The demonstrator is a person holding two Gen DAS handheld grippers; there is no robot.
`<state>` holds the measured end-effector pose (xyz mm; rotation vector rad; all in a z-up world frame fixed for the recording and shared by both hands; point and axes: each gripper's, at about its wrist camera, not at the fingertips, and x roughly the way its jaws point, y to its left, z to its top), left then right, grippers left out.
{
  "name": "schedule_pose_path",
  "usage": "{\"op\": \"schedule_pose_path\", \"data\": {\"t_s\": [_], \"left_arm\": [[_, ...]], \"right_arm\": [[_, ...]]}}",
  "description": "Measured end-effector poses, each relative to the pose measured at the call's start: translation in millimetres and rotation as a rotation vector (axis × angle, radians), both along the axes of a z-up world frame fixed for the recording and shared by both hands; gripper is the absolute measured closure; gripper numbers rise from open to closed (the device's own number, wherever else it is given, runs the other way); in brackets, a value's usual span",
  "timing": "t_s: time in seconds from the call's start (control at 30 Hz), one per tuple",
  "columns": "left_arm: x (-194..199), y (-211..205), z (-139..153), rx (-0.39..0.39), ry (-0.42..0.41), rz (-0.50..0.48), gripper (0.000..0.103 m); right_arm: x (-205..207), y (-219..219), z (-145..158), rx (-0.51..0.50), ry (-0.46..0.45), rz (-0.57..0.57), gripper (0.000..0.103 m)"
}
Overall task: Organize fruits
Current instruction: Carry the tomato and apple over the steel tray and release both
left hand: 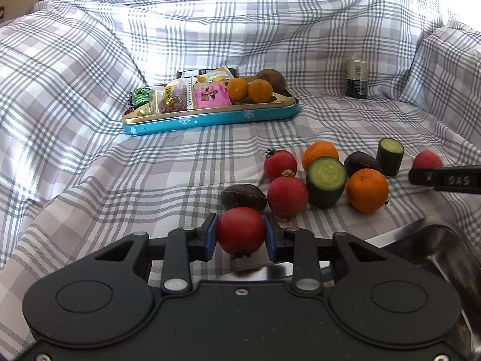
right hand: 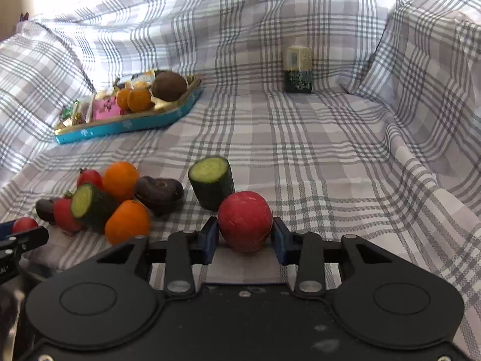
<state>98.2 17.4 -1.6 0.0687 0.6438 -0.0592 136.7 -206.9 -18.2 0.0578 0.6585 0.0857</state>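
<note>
The left tool (left hand: 241,231) grips a red tomato (left hand: 240,230) between its blue pads, stem end turned down toward the camera. Just beyond it on the checked cloth (left hand: 180,162) lies a crowded heap: a dark avocado (left hand: 244,197) touching a red radish (left hand: 287,195), a cucumber chunk (left hand: 326,181) leaning against that radish, a second tomato (left hand: 280,164) behind, and two oranges (left hand: 367,190), one near and one farther back. A second dark avocado (left hand: 361,163) and a smaller cucumber piece (left hand: 390,155) sit to the right of the heap. A shiny metal bowl (left hand: 433,246) shows at the near right edge, partly under the left tool's body.

The right tool (right hand: 245,237) has its pads on either side of a large red radish (right hand: 245,221); the left pad touches it, while a thin gap seems to show on the right, so I cannot tell if it is clamped. An upright cucumber piece (right hand: 212,182) stands just behind this radish, close in the way.

Far left sits a blue tin tray (left hand: 210,118) with wrapped snacks (left hand: 210,96), two small oranges and a brown round fruit. A dark jar (left hand: 356,78) stands far right, well apart.
</note>
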Motion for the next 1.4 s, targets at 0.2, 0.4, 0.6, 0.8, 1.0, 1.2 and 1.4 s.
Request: {"op": "schedule_pose_path", "data": {"t_s": [0.2, 0.4, 0.6, 0.8, 1.0, 1.2, 1.4], "left_arm": [[0, 2, 3, -0.002, -0.025, 0.022, 0.063], [-5, 0, 6, 0.026, -0.076, 0.030, 0.063], [-11, 2, 16, -0.001, -0.105, 0.029, 0.063], [-25, 2, 23, -0.024, -0.119, 0.034, 0.063], [-45, 0, 26, -0.027, -0.130, 0.026, 0.063], [-61, -4, 24, -0.035, -0.106, 0.009, 0.063], [-80, -12, 19, -0.024, -0.090, -0.014, 0.063]], "right_arm": [[-17, -2, 12, 0.008, -0.103, -0.004, 0.064], [-31, 4, 20, -0.023, -0.187, 0.021, 0.064], [-44, 13, 25, -0.049, -0.235, 0.058, 0.064], [-58, 14, 28, -0.034, -0.247, 0.070, 0.064], [-77, 11, 31, 0.010, -0.256, 0.054, 0.064], [-100, 8, 32, 0.050, -0.246, 0.050, 0.064], [-121, 13, 29, 0.066, -0.226, 0.068, 0.064]]}}
